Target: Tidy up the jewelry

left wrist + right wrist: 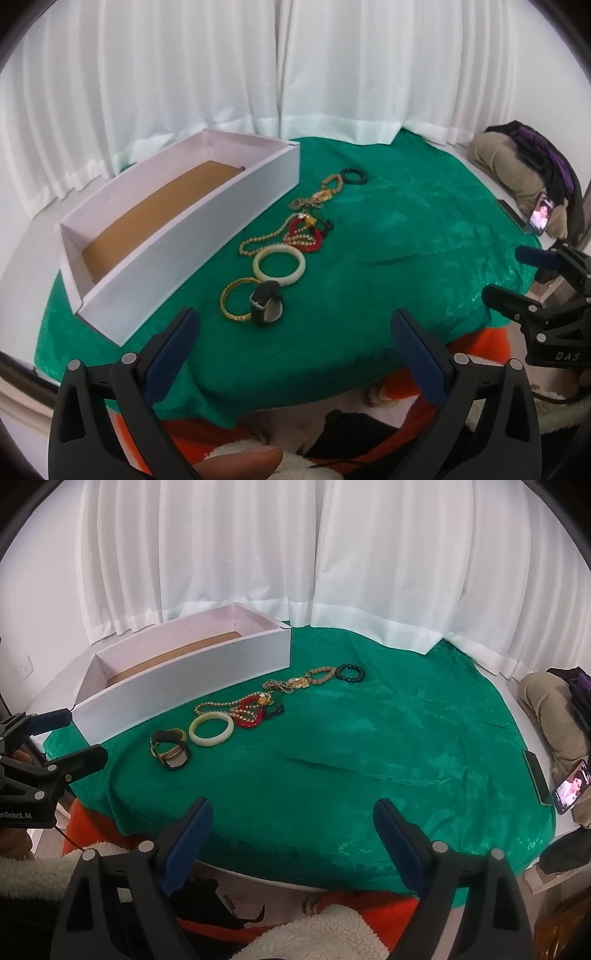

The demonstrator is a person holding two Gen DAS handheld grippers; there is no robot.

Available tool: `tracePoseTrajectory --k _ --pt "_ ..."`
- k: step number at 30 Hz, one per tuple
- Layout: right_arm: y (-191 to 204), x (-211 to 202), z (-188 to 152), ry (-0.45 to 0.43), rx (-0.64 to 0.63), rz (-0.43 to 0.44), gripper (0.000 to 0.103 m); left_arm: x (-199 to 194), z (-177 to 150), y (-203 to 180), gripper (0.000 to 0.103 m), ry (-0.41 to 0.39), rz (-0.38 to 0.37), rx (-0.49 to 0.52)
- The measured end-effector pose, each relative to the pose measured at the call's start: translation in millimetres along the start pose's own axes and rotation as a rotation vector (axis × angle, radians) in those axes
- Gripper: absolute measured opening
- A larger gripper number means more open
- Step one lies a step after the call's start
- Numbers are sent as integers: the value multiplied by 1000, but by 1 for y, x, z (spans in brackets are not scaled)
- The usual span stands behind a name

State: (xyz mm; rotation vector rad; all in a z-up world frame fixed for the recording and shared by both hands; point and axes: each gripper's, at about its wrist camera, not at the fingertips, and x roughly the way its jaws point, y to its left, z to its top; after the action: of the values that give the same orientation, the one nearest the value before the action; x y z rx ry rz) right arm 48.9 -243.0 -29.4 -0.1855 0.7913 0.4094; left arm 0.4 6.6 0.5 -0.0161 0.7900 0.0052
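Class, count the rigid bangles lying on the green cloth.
2: a white bangle mid-row, and a gold bangle nearest, partly under the black watch. Others may hide among the beads.

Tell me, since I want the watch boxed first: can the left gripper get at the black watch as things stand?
Probably yes. The left gripper is open, and the black watch lies just ahead of its fingers on the green cloth, nothing between; it overlaps the gold bangle.

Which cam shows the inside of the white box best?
Left wrist. It looks down into the white box from close by, so most of the brown floor shows, with nothing visible on it. The right wrist view sees the box from lower and farther away: its long front wall hides all but a thin strip of floor.
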Motion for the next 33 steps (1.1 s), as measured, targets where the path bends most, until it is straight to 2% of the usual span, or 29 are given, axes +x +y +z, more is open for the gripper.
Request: tracePoseTrajectory --k 33 --pt "-6 8 0 18 22 1 91 14 -2 -2 103 44 7 6"
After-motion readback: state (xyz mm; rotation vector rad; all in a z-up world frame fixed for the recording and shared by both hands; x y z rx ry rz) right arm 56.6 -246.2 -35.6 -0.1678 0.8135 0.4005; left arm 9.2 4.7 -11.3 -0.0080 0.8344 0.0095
